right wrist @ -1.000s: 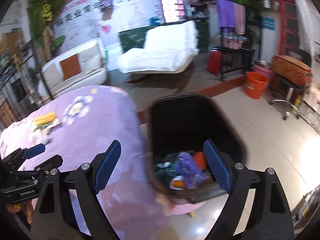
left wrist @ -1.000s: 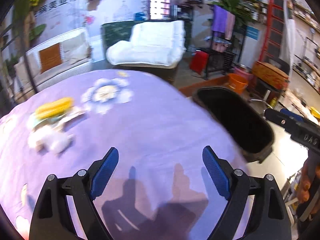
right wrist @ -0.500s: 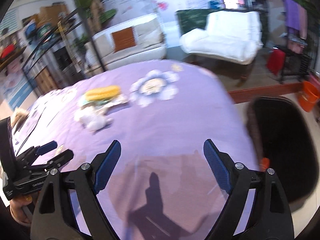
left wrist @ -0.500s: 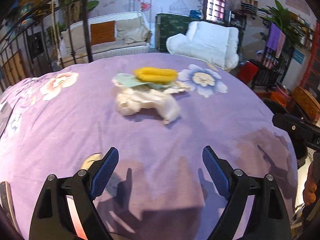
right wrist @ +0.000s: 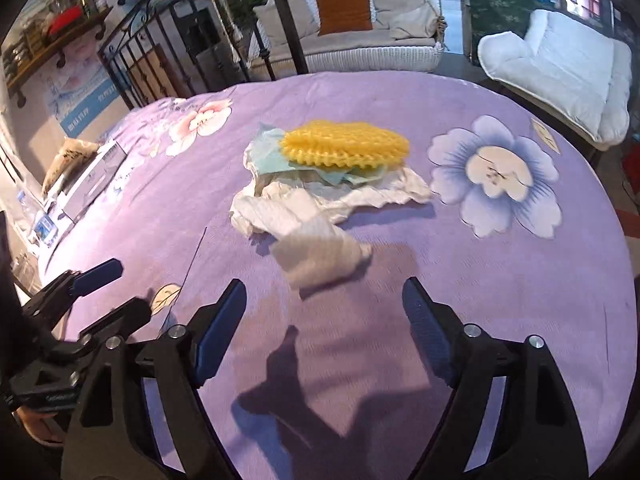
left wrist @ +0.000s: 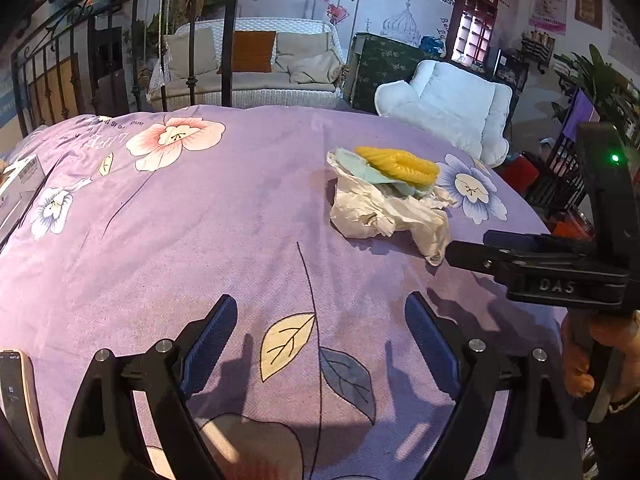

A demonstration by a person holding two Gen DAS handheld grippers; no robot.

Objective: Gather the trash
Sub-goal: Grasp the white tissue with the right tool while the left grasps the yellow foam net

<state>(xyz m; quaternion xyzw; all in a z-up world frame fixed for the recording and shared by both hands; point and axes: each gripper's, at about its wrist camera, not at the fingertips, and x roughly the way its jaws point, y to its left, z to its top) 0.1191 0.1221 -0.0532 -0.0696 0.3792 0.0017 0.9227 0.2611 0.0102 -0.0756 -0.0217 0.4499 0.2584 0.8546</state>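
On the purple floral tablecloth (right wrist: 520, 280) lies a small heap of trash: a crumpled white tissue (right wrist: 316, 216) with a pale green scrap of paper (right wrist: 268, 152) on it and a yellow foam fruit net (right wrist: 344, 144) resting on top. The right gripper (right wrist: 324, 316) hangs just short of the tissue's near end, its jaws closing a little but wide apart with only cloth between them. The left gripper (left wrist: 320, 332) hovers over bare cloth, well apart from the heap (left wrist: 384, 204), jaws spread wide and holding nothing.
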